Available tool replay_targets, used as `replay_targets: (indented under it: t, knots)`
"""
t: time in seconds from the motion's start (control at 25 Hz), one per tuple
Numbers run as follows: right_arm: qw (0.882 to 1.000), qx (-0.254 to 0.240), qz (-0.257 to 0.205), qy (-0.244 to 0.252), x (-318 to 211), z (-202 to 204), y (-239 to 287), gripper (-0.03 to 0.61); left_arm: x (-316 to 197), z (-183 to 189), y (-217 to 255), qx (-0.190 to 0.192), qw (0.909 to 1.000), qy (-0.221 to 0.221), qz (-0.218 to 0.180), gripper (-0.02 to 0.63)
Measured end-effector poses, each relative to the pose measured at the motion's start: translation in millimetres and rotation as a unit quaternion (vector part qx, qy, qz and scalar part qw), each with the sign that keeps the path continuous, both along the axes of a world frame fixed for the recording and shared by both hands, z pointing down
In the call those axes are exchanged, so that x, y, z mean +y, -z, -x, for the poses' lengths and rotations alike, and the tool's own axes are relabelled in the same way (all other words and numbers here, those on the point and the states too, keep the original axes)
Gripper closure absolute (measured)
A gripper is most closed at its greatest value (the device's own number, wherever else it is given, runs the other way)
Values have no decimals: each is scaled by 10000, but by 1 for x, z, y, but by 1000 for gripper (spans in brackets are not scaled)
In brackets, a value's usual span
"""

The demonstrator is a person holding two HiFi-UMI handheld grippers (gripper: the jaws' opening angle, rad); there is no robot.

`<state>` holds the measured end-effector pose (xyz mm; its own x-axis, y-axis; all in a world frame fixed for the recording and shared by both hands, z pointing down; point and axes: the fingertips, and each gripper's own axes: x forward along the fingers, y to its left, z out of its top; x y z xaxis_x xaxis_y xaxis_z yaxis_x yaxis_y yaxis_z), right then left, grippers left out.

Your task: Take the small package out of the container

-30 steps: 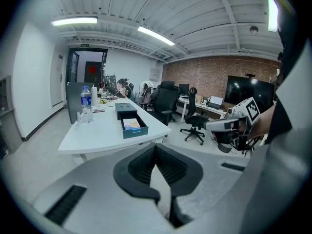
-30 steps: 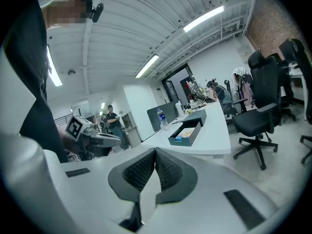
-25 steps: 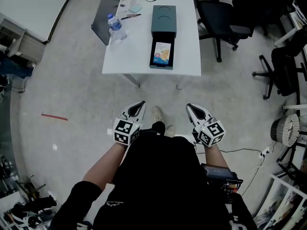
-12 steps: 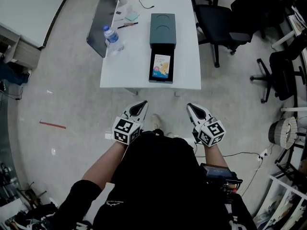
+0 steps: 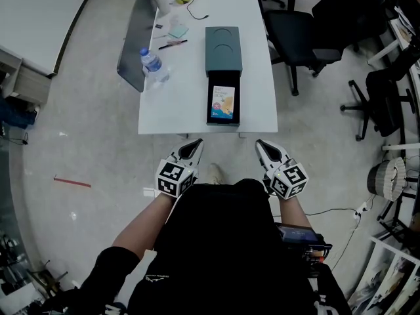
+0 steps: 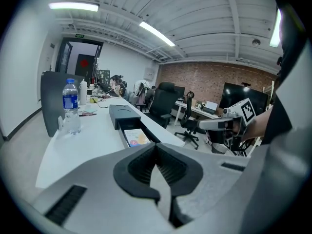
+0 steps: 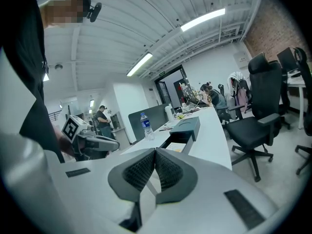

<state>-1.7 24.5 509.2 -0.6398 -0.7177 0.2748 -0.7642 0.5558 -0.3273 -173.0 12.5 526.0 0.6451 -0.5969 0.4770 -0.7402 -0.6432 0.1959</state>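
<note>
A dark teal drawer-style container [image 5: 223, 50] lies on the white table [image 5: 184, 104], its drawer pulled out toward me. In the drawer lies a small colourful package [image 5: 223, 104], also seen in the left gripper view [image 6: 137, 138] and the right gripper view [image 7: 176, 147]. Both grippers hang in front of my waist, short of the table's near edge and clear of the container. The left gripper [image 5: 194, 147] is shut with nothing in it. The right gripper [image 5: 261, 146] is shut and empty too.
A water bottle [image 5: 151, 62] stands left of the container, with a pen [image 5: 173, 44], a sticky pad and cables further back. Black office chairs [image 5: 295, 31] stand right of the table. A grey partition [image 5: 134, 38] runs along its left side. People sit at the table's far end [image 6: 116, 84].
The view has moved closer to the table, so its near edge now lies just ahead of the gripper tips. Both grippers keep the same pose and stay shut.
</note>
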Motion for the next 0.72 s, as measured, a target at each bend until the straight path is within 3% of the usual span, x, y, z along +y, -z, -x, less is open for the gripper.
replay_targets:
  t: [0.32,0.72]
  knots:
    - [9999,110,13,132,-13,-2,6,552,-5,-4,-1,1,10000,52,84,606]
    - [9976,22,84,688,-50,4,2,552,-16,-1,-12,-141,9977,554,364,606]
